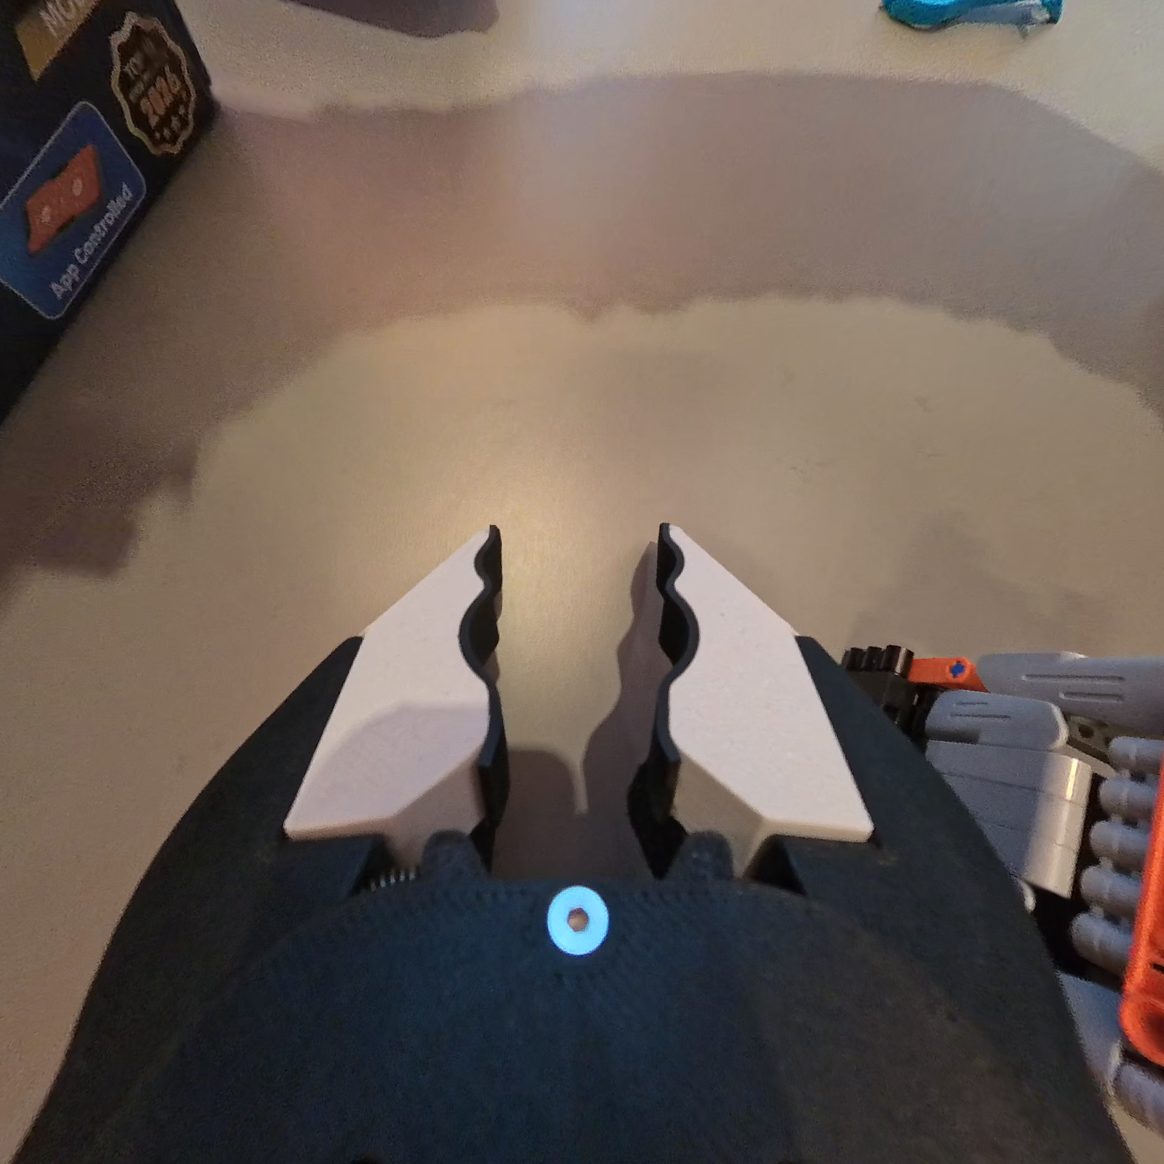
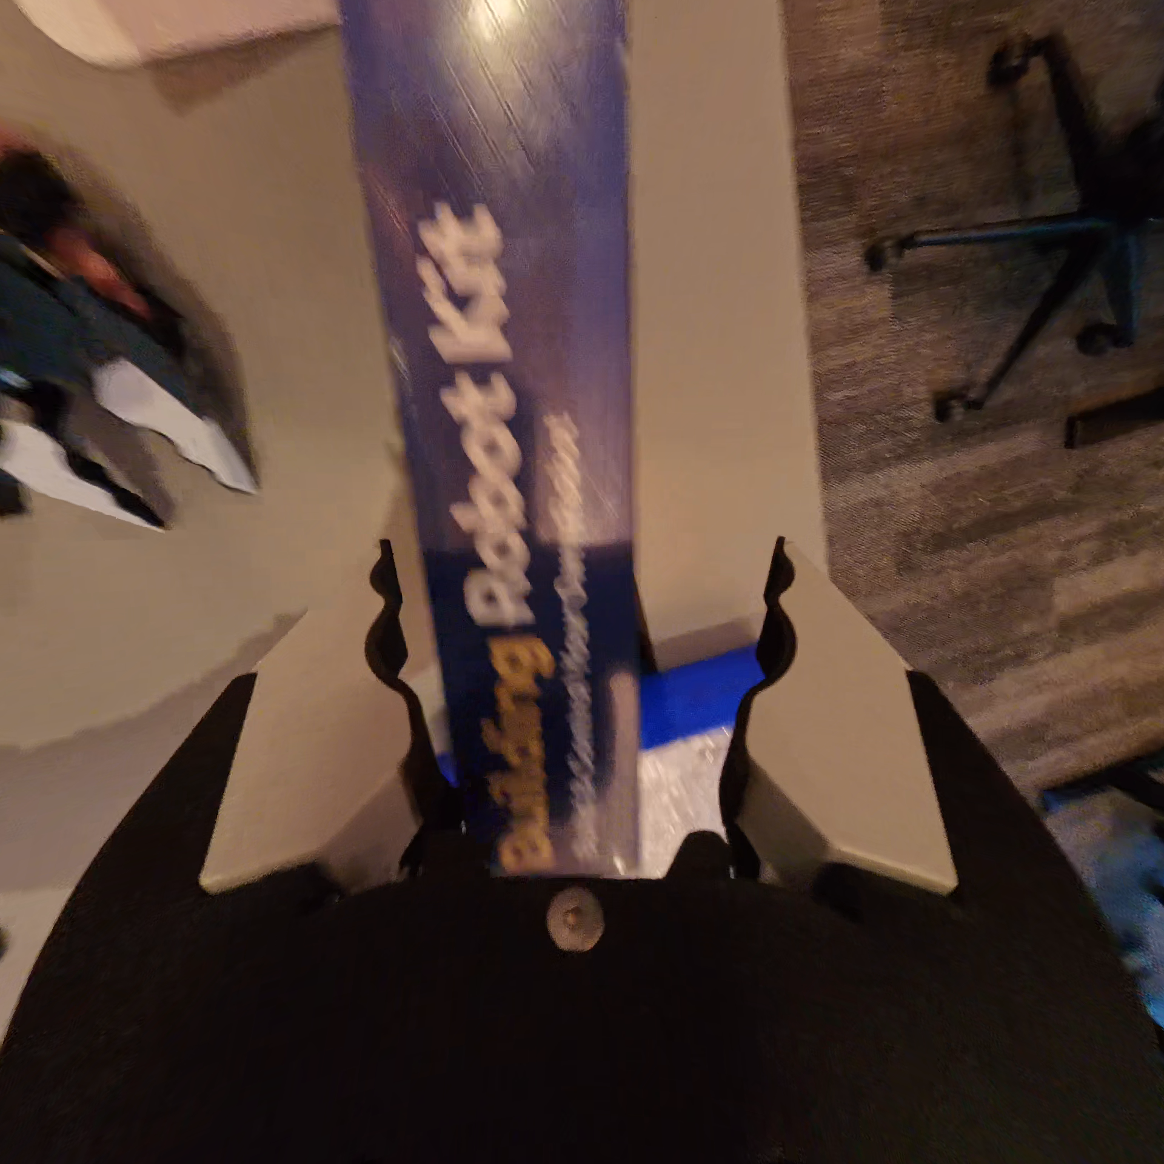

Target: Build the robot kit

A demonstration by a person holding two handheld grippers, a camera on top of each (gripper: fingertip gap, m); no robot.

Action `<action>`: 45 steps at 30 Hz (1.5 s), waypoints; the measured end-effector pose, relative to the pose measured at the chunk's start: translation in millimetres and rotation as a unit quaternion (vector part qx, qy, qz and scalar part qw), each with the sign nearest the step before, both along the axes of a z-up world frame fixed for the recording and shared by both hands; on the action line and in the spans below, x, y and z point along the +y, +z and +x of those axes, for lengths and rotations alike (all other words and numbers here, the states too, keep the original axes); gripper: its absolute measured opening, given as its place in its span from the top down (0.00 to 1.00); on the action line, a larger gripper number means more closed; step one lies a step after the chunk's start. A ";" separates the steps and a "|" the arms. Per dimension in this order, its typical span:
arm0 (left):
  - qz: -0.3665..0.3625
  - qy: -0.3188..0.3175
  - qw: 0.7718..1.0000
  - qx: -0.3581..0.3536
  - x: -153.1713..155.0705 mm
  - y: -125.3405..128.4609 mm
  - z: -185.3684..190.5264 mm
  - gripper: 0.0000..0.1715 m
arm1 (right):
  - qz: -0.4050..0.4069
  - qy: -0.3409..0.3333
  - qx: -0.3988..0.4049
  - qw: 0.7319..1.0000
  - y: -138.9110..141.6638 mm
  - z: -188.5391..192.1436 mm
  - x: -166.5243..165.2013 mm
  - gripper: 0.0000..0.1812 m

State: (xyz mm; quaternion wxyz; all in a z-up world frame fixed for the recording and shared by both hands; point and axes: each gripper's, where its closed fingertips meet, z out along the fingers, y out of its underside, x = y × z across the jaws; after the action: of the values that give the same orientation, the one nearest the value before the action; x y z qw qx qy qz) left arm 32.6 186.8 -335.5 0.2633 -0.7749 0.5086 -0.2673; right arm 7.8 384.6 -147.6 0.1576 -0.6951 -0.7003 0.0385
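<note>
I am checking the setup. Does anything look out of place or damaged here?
Nothing looks damaged or spilled. The right gripper is open around a dark blue box, which stands near the table edge. The left gripper is open and empty.

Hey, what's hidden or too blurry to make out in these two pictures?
- Right view: motion blur hides whether the right claw touches the blue box between its jaws.
- Left view: grey and orange toy cut off by right edge, behind the left claw.
- Left view: teal thing cut by top edge.

Office — swivel chair, grey carpet, pale table
</note>
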 end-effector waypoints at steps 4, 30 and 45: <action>0.011 -0.002 1.000 0.008 -0.9 -0.9 -0.4 0.72 | 0.013 0.034 -0.083 0.996 -25.5 -25.4 -1.0 0.57; 0.010 -0.007 1.000 -0.001 -1.6 -0.7 -0.3 0.72 | 0.065 0.016 -0.019 0.998 34.8 3.9 16.9 0.38; 0.015 0.007 1.000 0.015 1.1 6.3 -7.6 0.69 | 0.004 -0.496 0.212 0.842 -27.8 366.4 19.9 0.52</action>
State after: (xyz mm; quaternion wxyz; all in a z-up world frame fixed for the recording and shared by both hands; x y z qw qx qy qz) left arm 25.0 187.9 -329.2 0.2695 -0.7784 0.5107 -0.2461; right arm 374.2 404.4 -175.4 0.3036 -0.9237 -0.2116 0.0988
